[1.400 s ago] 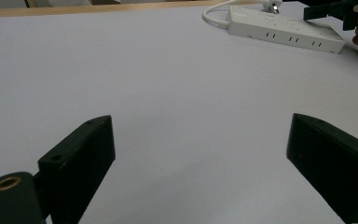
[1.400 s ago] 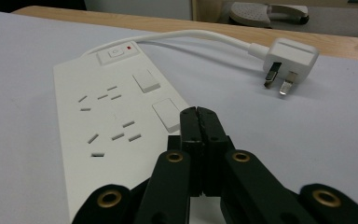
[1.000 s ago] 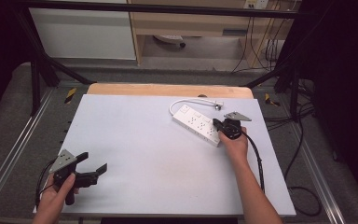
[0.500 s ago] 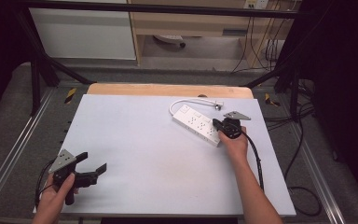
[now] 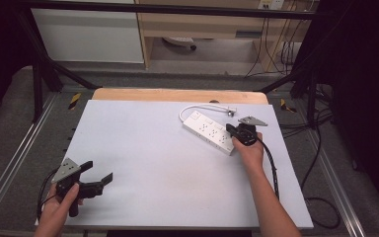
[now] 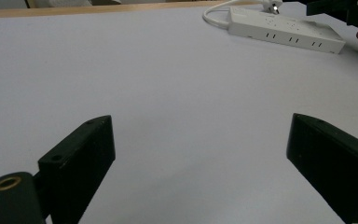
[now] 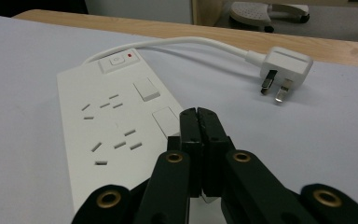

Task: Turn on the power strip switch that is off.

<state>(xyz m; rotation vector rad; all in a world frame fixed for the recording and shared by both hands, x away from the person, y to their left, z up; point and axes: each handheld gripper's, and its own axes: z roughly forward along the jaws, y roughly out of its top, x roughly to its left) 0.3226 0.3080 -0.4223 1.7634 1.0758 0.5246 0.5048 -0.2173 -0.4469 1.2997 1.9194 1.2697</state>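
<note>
A white power strip [image 5: 209, 131] lies on the white tabletop at the right of centre, its short cable curling to a white plug [image 5: 231, 111] lying loose behind it. My right gripper [image 5: 230, 131] is shut with nothing between its jaws, its tip resting over the strip's near right edge [image 7: 121, 130]; the plug [image 7: 282, 67] lies beyond on the table. My left gripper [image 5: 100, 173] is open near the front left corner, jaws spread wide over bare table [image 6: 191, 140]. The strip [image 6: 284, 31] sits far off in the left gripper view.
The white tabletop [image 5: 148, 163] has a wooden strip [image 5: 177, 95] along its far edge. Metal frame rails [image 5: 15, 163] run along both sides. Cables [image 5: 321, 197] trail on the floor at the right. A white cabinet [image 5: 89, 34] stands beyond the table.
</note>
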